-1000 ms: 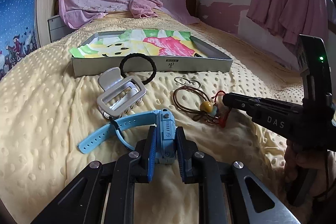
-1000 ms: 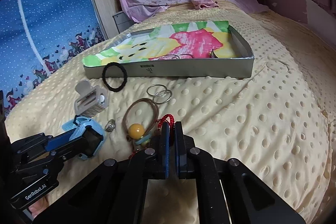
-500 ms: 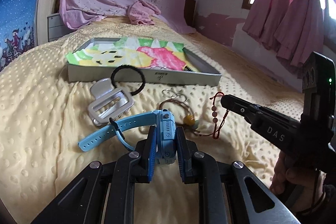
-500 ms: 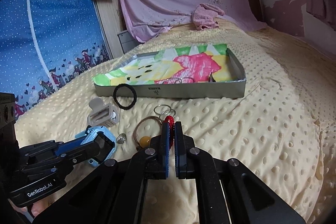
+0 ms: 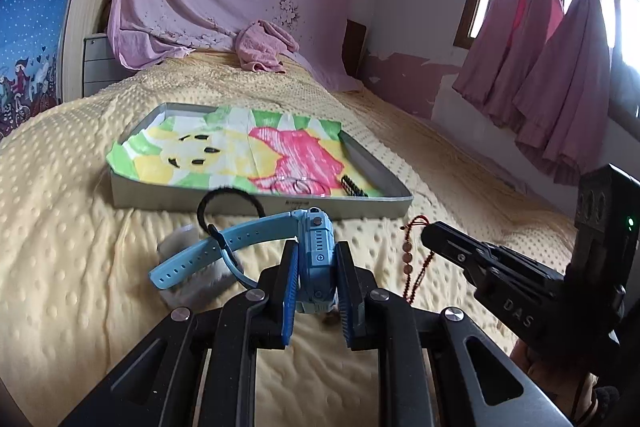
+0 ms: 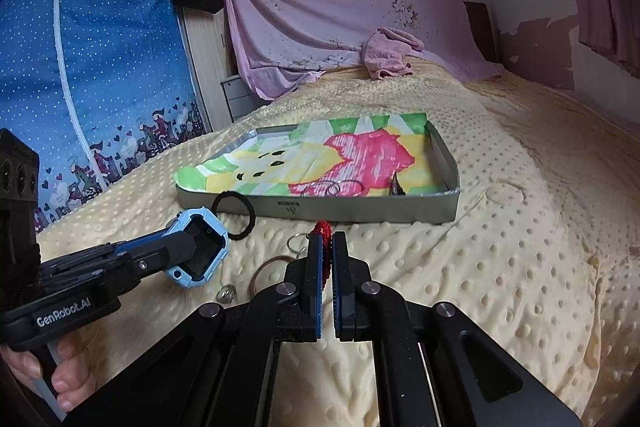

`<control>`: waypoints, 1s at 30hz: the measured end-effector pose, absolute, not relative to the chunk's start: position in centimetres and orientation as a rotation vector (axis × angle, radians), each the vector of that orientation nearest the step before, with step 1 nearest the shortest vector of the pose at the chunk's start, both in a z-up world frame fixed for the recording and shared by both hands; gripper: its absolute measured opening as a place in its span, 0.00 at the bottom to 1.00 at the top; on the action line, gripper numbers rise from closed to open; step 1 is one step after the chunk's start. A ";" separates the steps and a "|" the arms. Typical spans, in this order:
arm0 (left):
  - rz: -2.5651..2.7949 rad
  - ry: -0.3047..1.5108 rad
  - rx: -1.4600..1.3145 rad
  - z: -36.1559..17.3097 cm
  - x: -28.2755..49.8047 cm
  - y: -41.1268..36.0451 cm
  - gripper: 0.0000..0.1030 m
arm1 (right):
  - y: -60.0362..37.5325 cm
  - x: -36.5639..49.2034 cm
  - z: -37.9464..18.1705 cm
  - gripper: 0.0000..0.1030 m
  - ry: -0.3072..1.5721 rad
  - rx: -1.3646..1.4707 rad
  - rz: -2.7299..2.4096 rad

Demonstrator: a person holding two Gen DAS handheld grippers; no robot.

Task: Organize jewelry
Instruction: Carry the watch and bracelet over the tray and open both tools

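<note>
Between your left tongs' [image 5: 317, 259] pads sat the blue watch [image 5: 316, 247], clamped by its case, strap trailing left above the blanket [image 5: 60, 267]. Your right tongs [image 6: 327, 259] pinched the red bracelet [image 5: 416, 259], its beads dangling. Ahead of both lay the tray [image 6: 360, 213], a black hair tie [image 6: 234, 213] leaning against its near wall.

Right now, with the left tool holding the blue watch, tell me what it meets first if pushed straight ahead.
Probably the near wall of the grey tray, where the black hair tie leans. The left tool points there, though depth is unclear.
</note>
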State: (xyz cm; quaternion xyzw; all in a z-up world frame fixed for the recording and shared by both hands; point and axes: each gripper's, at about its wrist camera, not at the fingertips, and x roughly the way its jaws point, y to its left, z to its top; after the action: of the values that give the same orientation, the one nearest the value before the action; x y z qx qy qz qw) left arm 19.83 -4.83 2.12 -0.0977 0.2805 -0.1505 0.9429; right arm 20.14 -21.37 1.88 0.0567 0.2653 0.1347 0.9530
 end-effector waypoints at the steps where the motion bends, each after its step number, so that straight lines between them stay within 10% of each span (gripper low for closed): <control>1: -0.308 0.568 -0.208 2.3 20.4 -4.8 0.16 | -21.6 20.4 2.1 0.04 0.531 0.115 0.272; 30: -0.294 0.708 -0.291 0.4 37.5 -4.7 0.16 | -22.1 37.7 -1.1 0.04 0.664 0.207 0.252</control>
State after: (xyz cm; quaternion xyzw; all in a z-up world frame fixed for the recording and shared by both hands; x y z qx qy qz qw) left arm 37.51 -4.66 0.35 -0.1417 0.3443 -0.1428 0.9170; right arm 37.72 -22.09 -1.12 0.1011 0.3244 0.1234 0.9324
